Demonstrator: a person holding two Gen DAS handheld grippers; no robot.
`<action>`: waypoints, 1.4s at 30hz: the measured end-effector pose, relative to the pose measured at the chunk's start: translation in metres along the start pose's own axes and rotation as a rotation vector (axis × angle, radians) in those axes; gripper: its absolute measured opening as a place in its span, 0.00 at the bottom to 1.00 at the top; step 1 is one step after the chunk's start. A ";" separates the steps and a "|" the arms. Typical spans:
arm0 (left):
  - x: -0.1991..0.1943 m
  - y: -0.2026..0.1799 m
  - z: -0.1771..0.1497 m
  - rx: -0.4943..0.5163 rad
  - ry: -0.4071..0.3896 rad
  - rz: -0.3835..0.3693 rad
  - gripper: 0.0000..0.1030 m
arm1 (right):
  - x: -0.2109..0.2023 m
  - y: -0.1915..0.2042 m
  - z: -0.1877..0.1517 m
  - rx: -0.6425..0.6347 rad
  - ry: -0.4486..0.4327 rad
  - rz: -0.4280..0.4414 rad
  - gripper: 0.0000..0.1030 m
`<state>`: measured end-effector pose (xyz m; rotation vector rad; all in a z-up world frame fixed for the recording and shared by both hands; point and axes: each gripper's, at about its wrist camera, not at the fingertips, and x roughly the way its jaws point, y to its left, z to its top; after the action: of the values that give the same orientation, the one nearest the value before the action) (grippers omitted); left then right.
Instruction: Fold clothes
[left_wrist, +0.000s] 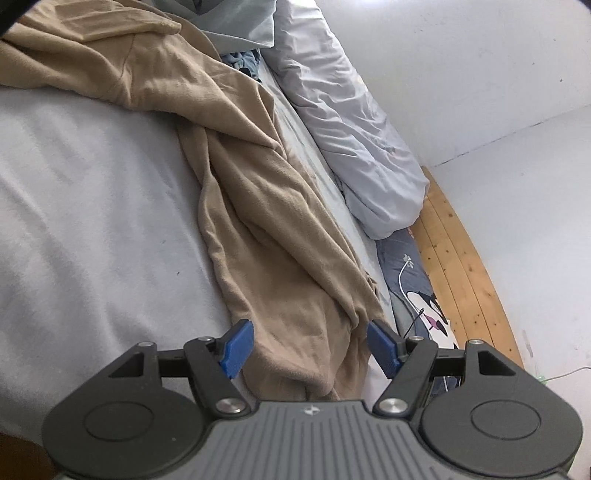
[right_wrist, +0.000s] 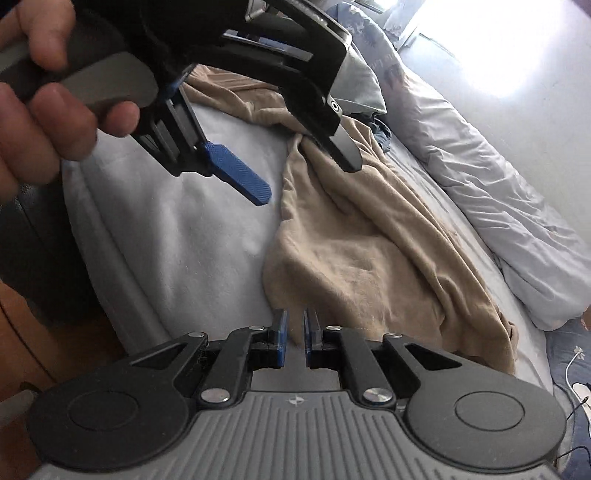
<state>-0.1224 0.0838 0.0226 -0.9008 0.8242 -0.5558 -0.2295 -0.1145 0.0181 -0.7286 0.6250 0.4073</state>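
A tan garment (left_wrist: 258, 206) lies crumpled and stretched out along the grey bed sheet (left_wrist: 92, 221). My left gripper (left_wrist: 312, 349) is open, its blue pads either side of the garment's near end, just above it. In the right wrist view the same garment (right_wrist: 369, 251) lies ahead. My right gripper (right_wrist: 294, 339) has its pads nearly together with a narrow gap, holding nothing, at the garment's near edge. The left gripper also shows in the right wrist view (right_wrist: 295, 162), held in a hand above the garment, jaws wide apart.
A rumpled white duvet (left_wrist: 351, 122) runs along the far side of the bed by the wall. A pale blue pillow (left_wrist: 236, 26) lies at the head. A patterned blue cloth with a white cable (left_wrist: 410, 273) lies beside a wooden bed frame (left_wrist: 465, 273).
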 end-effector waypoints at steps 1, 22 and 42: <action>0.000 0.000 -0.001 0.002 0.002 0.003 0.65 | 0.000 0.001 0.001 -0.004 0.004 -0.003 0.06; 0.006 0.003 -0.003 0.002 0.029 0.017 0.65 | 0.027 -0.005 -0.003 -0.054 0.047 -0.014 0.26; 0.001 0.001 -0.021 -0.021 0.092 -0.039 0.65 | -0.039 -0.030 0.014 0.346 -0.166 0.195 0.01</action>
<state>-0.1387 0.0740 0.0135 -0.9175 0.8990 -0.6271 -0.2367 -0.1301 0.0660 -0.3010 0.5919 0.5177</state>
